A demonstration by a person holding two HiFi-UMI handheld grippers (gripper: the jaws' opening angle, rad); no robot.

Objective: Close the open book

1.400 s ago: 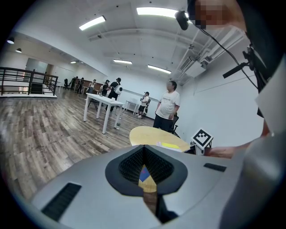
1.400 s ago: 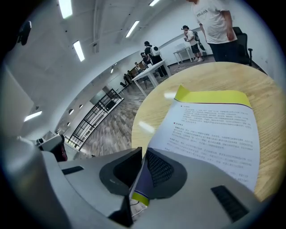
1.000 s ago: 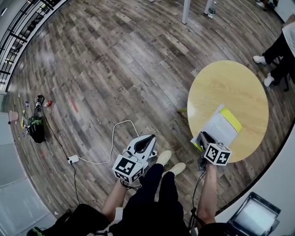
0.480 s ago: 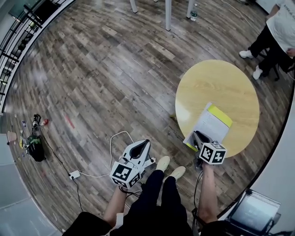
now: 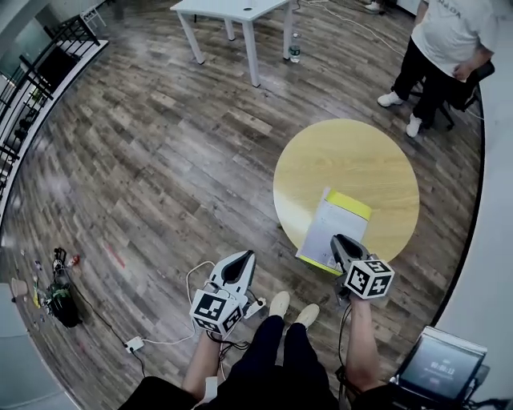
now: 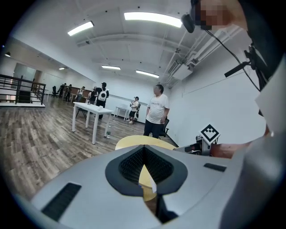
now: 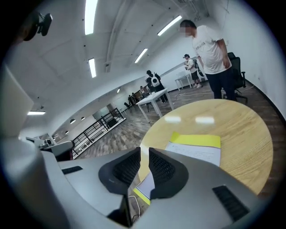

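The book (image 5: 330, 224) lies on the round yellow table (image 5: 353, 156) with a white page up; yellow cover shows at its far end and near edge. My right gripper (image 5: 337, 241) hovers over the book's near edge, its jaws a narrow slit apart with nothing between them. In the right gripper view the gripper (image 7: 144, 152) points at the book (image 7: 196, 150) on the table (image 7: 237, 120). My left gripper (image 5: 246, 257) hangs over the floor, left of the table. Its pads meet at the tips (image 6: 144, 148), empty, with the table (image 6: 134, 142) beyond.
A person (image 5: 446, 36) stands beyond the table, near a chair. A white table (image 5: 228, 10) and a bottle (image 5: 294, 52) are at the back. A cable with an adapter (image 5: 133, 345) and a bag (image 5: 61, 303) lie on the wooden floor at left. A screen (image 5: 438, 370) sits at lower right.
Both grippers have risen, the right one more. The head view has swung so the white table and the standing person come into sight. The book lies as before.
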